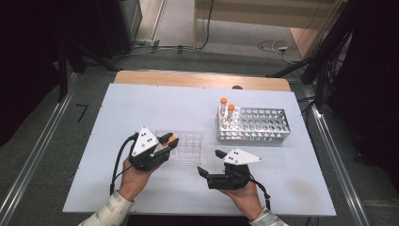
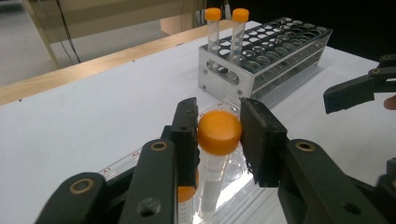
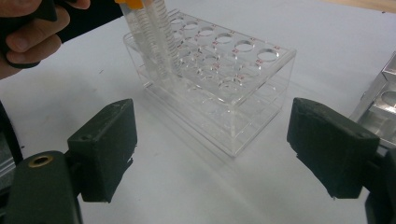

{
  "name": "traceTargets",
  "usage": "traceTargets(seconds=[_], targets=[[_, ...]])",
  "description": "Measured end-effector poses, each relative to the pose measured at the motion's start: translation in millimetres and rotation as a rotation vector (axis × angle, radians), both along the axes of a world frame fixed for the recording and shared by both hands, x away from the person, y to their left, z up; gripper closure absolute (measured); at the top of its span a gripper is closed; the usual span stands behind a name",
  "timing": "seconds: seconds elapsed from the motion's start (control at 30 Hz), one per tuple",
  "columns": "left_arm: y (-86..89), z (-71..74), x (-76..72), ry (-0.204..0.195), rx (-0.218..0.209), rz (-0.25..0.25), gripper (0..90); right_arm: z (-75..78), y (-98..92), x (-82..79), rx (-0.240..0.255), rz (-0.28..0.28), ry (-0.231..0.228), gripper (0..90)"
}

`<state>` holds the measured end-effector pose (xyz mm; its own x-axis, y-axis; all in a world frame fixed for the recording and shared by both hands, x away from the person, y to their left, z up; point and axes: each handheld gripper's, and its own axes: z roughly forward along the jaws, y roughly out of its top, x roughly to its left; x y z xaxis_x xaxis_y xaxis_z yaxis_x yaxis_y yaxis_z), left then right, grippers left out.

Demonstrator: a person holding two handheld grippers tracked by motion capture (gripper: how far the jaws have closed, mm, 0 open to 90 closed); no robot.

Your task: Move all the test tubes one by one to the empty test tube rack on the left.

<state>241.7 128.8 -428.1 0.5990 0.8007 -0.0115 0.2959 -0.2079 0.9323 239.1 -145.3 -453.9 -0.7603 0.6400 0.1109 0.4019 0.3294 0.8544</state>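
While the left claw (image 2: 218, 140) stands over the near-left corner of the clear rack (image 1: 188, 149), its jaws bracket the orange cap of a tube (image 2: 218, 140) that sits upright in a well of that rack. The left pad looks to touch the cap; a sliver of gap shows on the right side, so the pinch reads as slack at best, and I cannot tell whether the tube is truly gripped. A second orange cap sits low behind the left jaw, partly hidden.

Right claw (image 3: 210, 144): spread wide, nothing between the pads, held low over the near edge of the tabletop (image 1: 117, 113) and aimed at the long side of the clear rack.

Outward: metal rack (image 1: 254, 125) toward the far-right of the tabletop, well apart from the clear rack, two orange-capped tubes (image 1: 227, 110) upright at its left end.

Risks, as judged:
- A lift on the cap alone with so loose a hold could let the tube slip and drop back or tip.
- Any tilt of the left claw would bind the tube in its well and drag the light clear rack, as the right claw is not steadying it.
- The neighbouring tube could be knocked by the left jaw.
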Motion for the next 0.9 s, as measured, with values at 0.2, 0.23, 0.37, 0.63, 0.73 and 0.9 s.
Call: traceTargets(seconds=[0.2, 0.23, 0.37, 0.63, 0.73, 0.9], targets=[[0.5, 0.6, -0.3, -0.006, -0.007, 0.007, 60.3, 0.0, -0.3, 0.4, 0.0, 0.0, 0.001, 14.6], [0.6, 0.8, -0.3, -0.006, -0.009, 0.008, 59.0, 0.1, -0.4, 0.4, 0.001, -0.001, 0.001, 14.6], [0.3, 1.4, -0.6, -0.003, -0.023, 0.004, 50.7, 0.7, -1.3, 0.8, 0.003, -0.004, -0.002, 14.6], [0.0, 2.8, -0.2, 0.017, -0.044, 0.028, 26.2, 2.7, -4.6, 3.3, 0.004, -0.028, -0.002, 14.6], [0.8, 3.1, 0.8, 0.026, -0.051, 0.034, 20.4, 4.3, -9.6, 8.4, 0.009, -0.052, 0.005, 14.8], [2.1, 3.2, 1.8, 0.029, -0.058, 0.044, 18.2, 9.9, -19.1, 16.1, 0.001, -0.104, -0.033, 16.6]])
